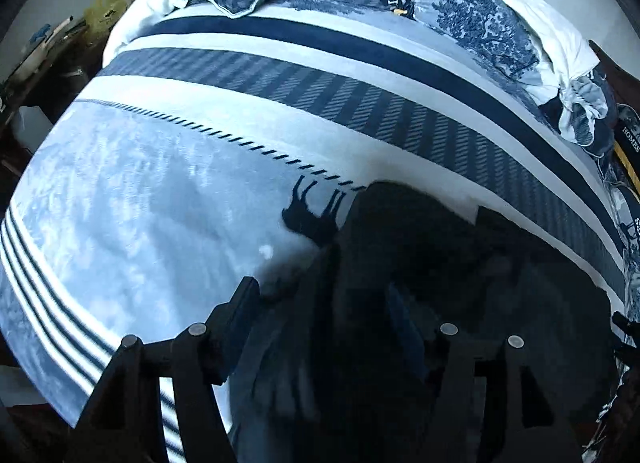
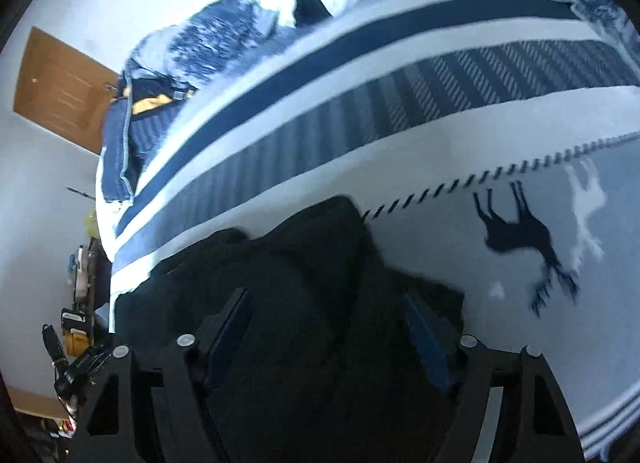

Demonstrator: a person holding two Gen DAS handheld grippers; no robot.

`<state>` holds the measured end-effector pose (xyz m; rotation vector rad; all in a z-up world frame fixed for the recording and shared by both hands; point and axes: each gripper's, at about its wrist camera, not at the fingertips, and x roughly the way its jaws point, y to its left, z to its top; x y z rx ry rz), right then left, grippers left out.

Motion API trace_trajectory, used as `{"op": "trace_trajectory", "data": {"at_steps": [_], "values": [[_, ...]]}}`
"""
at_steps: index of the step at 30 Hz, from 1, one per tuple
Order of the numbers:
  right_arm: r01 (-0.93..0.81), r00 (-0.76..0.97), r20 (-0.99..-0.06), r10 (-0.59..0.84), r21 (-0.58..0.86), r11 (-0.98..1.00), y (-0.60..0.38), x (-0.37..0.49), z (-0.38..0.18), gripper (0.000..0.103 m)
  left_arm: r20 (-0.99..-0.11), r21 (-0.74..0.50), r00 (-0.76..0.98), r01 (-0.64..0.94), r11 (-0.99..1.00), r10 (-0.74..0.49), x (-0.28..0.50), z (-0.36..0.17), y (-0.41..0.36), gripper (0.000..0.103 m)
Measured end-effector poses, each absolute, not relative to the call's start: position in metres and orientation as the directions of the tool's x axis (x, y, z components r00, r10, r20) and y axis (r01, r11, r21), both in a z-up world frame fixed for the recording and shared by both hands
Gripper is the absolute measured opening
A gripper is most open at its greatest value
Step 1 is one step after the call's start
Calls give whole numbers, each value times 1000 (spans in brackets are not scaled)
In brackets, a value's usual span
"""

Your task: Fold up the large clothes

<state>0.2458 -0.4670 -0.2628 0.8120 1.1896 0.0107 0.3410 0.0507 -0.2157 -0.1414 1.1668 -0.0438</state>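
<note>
Both grippers, left (image 1: 324,327) and right (image 2: 326,327), point down over the black garment (image 2: 304,263) on the bed (image 2: 460,131), jaws apart; open bedspread lies toward the far edge.

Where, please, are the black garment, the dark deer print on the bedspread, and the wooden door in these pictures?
black garment (image 2: 304,247): right wrist view, on its bunched top fold.
dark deer print (image 2: 516,233): right wrist view, on the deer's body.
wooden door (image 2: 60,91): right wrist view, on the middle of its panel.
</note>
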Motion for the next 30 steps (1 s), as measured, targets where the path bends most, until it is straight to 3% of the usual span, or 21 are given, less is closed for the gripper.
{"op": "trace_trajectory", "data": {"at_steps": [2,3,4,5,6,7,11,14,23,30], "values": [[421,392,-807,442,585,694,-469,254,-280,64,-904,-201,389,-24,979,-176,344,-222,49,50],[421,387,-795,466,602,678,-468,257,-287,48,-896,-244,386,-20,970,-218,343,-226,50,22],[421,385,-792,473,607,674,-468,258,-291,33,-894,-264,380,-16,965,-238,343,-227,50,4],[420,390,-791,471,608,673,-467,257,-291,27,-889,-276,384,-12,961,-250,341,-225,51,4],[410,403,-780,478,621,668,-468,255,-287,12,-862,-285,440,-8,959,-252,336,-214,54,2],[404,427,-768,478,634,659,-470,252,-280,5,-828,-293,499,0,956,-254,332,-200,58,2],[351,549,-726,414,650,674,-484,249,-229,3,-767,-340,577,8,940,-282,335,-164,64,2],[325,574,-731,369,617,717,-483,263,-209,3,-792,-239,573,26,971,-210,354,-168,48,1],[410,373,-878,300,446,796,-458,293,-288,2,-875,-70,480,-8,997,-58,375,-238,29,2],[480,352,-891,288,435,761,-463,285,-286,5,-875,-121,482,-115,986,-51,366,-222,58,6]]}}
